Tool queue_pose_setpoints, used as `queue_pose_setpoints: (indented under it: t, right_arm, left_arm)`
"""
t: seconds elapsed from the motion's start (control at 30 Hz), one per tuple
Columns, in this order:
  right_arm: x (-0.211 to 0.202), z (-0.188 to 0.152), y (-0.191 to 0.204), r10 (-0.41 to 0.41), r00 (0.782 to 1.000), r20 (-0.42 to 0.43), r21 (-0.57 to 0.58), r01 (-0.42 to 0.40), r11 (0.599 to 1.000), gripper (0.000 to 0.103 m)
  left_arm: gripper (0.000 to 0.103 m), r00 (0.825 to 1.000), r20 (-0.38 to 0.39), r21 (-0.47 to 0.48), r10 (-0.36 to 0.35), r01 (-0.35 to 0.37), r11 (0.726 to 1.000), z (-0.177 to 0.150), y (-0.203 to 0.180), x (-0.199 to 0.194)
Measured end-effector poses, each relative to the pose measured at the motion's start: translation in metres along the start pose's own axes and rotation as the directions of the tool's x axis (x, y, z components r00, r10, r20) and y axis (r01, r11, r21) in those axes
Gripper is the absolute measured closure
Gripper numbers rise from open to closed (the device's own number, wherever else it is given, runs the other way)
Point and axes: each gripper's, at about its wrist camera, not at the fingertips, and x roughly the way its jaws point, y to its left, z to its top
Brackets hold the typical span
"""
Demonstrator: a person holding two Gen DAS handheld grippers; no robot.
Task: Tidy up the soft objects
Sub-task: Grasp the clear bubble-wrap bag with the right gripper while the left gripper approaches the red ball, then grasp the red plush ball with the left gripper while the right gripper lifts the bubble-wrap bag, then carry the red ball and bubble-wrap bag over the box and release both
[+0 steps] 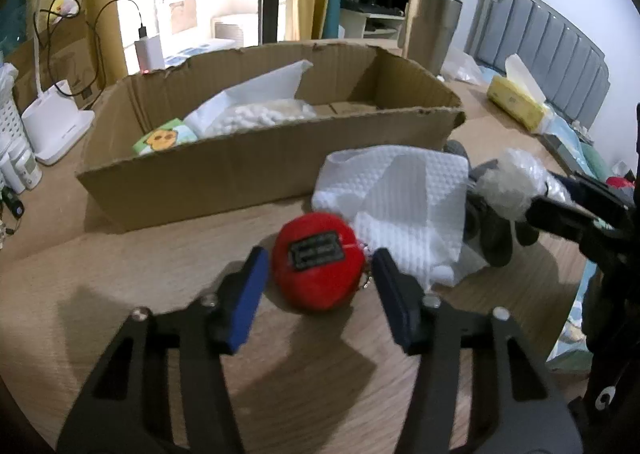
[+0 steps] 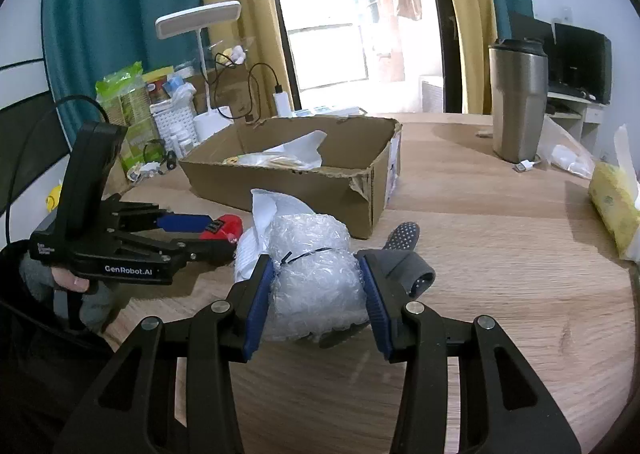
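Our left gripper [image 1: 320, 274] straddles the red plush ball [image 1: 318, 261], pads just beside it. The right gripper [image 2: 316, 286] clamps the bubble-wrap bundle [image 2: 316, 278]. We should squeeze gently, then carry both toward the cardboard box [image 1: 256, 169] at twelve o'clock.

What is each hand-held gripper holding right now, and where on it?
The right hand-held gripper clamps the bubble wrap bundle across its middle. The left hand-held gripper straddles the red ball, but contact is unclear.

Small blurred print on the black rectangular label [image 1: 316, 254] is unreadable; crumpled white embossed paper towel [image 1: 396, 197] hides part of the dark grey dotted sock [image 1: 496, 234]
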Motion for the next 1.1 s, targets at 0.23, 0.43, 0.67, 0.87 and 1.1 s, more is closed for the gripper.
queue_pose_setpoints:
  t: [0.23, 0.43, 0.67, 0.87, 1.1]
  right_arm:
    - [-0.002, 0.001, -0.003, -0.006, 1.0, 0.009, 0.008, 0.006, 1.0, 0.057]
    - [-0.005, 0.004, -0.005, -0.013, 1.0, 0.018, 0.003, 0.013, 1.0, 0.057]
    - [-0.009, 0.012, -0.007, -0.03, 0.999, 0.033, 0.001, 0.03, 1.0, 0.057]
    - [-0.009, 0.019, -0.004, -0.033, 0.999, 0.041, -0.011, 0.034, 0.999, 0.057]
    - [-0.008, 0.027, -0.001, -0.036, 0.998, 0.048, -0.026, 0.037, 0.999, 0.057]
  left_arm:
    - [0.062, 1.0, 0.014, 0.016, -0.012, 0.012, 1.0, 0.001, -0.002, -0.005]
    - [0.062, 0.999, 0.035, 0.008, -0.021, 0.021, 1.0, 0.003, -0.001, -0.013]
    - [0.062, 0.996, 0.086, 0.012, -0.032, 0.031, 0.999, 0.01, 0.0, -0.029]
    - [0.062, 0.993, 0.11, 0.013, -0.043, 0.042, 0.999, 0.013, 0.001, -0.037]
    - [0.062, 0.987, 0.149, 0.031, -0.056, 0.052, 0.998, 0.018, 0.004, -0.053]
